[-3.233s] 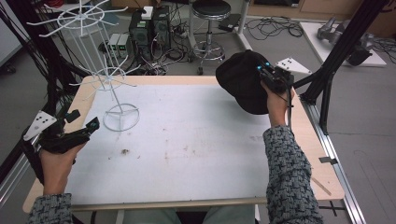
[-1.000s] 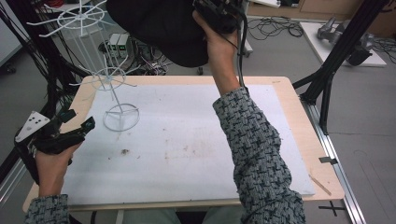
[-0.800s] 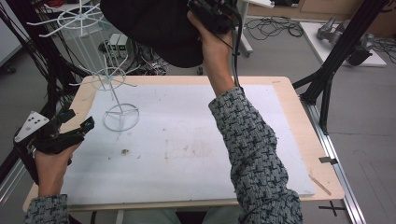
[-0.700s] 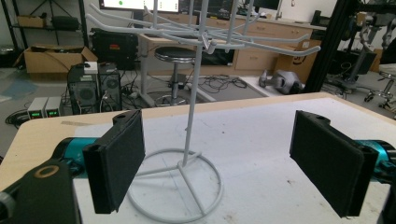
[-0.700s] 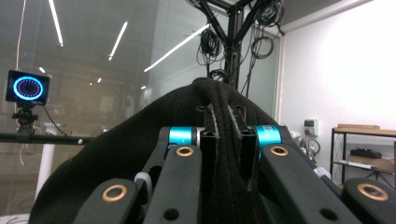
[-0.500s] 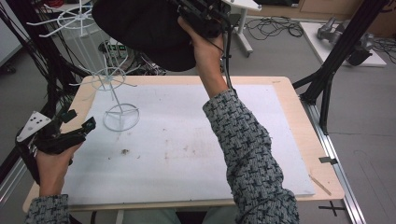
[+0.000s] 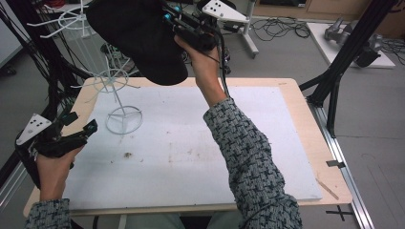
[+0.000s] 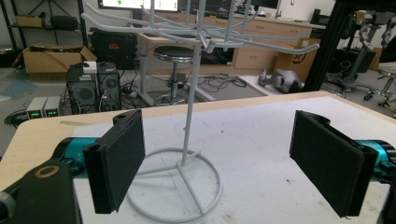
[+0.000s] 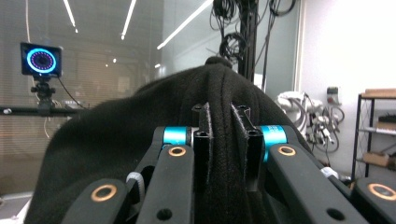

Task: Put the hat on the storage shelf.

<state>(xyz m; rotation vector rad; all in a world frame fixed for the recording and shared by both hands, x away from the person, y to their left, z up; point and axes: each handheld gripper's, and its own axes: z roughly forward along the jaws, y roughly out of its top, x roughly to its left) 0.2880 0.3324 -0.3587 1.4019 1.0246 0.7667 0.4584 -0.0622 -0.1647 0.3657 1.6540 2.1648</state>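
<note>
Above the far left part of the surface [image 7: 286,143], your right tongs [image 7: 168,20] hold a black cap [image 7: 133,38] in the air, its dark bulk hanging over the upper arms of the white wire rack [image 7: 117,95]. In the right gripper view the two jaws stand close together with a fold of the cap's cloth [image 9: 219,140] pinched between their pads; the jaws have just been easing a little wider, yet the cloth sits between them and the pads press on it. The cap rises beyond the jaws as a rounded black mound, its top button at the crest. Your right hand [image 7: 203,62] reaches up and forward from a patterned sleeve [image 7: 248,162], and the grey three-cornered plate [image 7: 224,9] sits on top of that gripper. The rack stands on a ring-shaped base [image 7: 123,119] near the far left corner of the surface, with a thin upright post and hooked arms spreading at two levels. Your left tongs [image 7: 79,123] rest at the left edge of the surface, jaws wide apart with nothing between them, pointed toward the rack's base; in the left gripper view the post [image 8: 190,107] and ring show between the two black pads [image 8: 119,163]. A few small dark specks [image 7: 128,154] lie on the white mat near the middle left.
</note>
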